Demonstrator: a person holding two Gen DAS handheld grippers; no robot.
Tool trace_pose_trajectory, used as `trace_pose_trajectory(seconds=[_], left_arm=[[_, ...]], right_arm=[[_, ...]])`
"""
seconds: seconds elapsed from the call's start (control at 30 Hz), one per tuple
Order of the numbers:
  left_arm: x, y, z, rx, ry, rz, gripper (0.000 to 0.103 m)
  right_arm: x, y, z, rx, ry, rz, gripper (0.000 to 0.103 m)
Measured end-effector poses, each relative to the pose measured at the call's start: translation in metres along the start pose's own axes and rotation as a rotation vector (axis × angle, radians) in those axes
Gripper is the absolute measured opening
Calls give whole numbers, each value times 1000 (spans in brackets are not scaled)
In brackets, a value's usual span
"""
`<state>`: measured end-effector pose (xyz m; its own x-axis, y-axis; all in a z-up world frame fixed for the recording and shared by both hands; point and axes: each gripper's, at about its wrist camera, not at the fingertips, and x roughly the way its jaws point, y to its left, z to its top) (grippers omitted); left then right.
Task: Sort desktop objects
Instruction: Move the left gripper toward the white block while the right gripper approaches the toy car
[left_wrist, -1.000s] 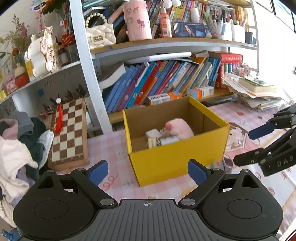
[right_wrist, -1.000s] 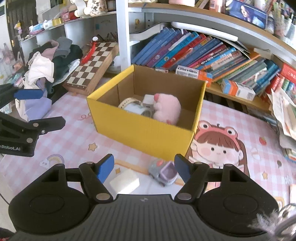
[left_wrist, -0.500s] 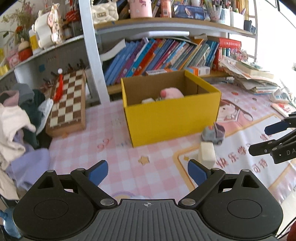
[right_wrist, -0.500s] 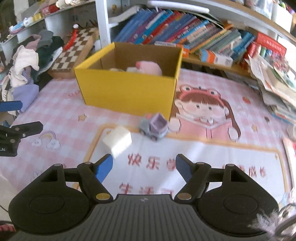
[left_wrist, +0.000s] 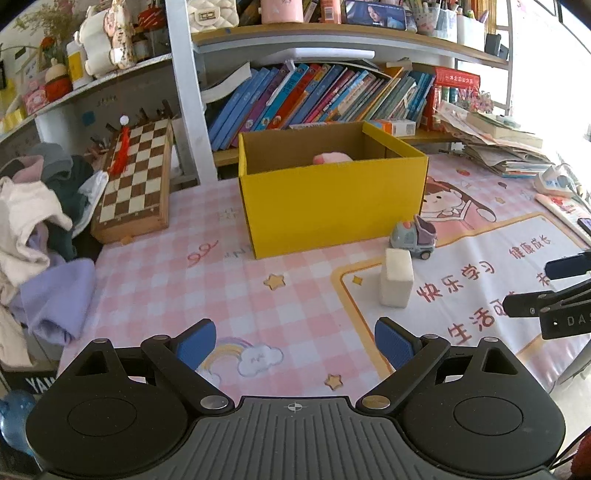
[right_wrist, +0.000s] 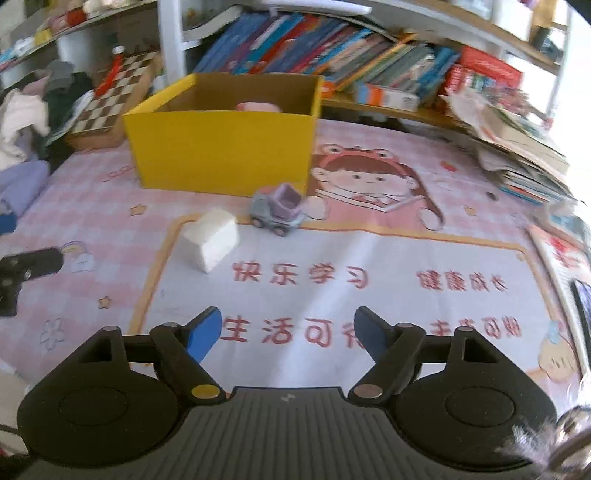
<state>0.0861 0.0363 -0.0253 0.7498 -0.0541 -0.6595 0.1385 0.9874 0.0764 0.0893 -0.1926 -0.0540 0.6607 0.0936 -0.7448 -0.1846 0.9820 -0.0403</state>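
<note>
Box (left_wrist: 332, 206) edge beside toy truck (left_wrist: 413, 236)

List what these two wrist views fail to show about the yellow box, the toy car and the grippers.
- Yellow box contents: its front wall hides all but the top of a pink thing, in both views.
- Toy car: motion-blurred in the right wrist view, details unreadable.
- Right gripper: cut off by the left wrist view's right edge.
- Left gripper: cut off by the right wrist view's left edge.

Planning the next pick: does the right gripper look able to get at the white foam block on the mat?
Probably yes. The right gripper is empty, jaws opening, and bare mat lies between it and the white foam block. The small grey-purple toy truck sits apart, behind it.
</note>
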Motion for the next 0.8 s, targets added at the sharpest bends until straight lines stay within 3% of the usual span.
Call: trace_pose_trajectory(seconds=[0.43,0.8], left_arm=[[7,-19,-11,62,44,-31,95],[7,-23,-9,59,29,-42,95]], right_arm=[[5,8,-8,-35,41,-3,89],[2,6,-5,-51,18,14,88]])
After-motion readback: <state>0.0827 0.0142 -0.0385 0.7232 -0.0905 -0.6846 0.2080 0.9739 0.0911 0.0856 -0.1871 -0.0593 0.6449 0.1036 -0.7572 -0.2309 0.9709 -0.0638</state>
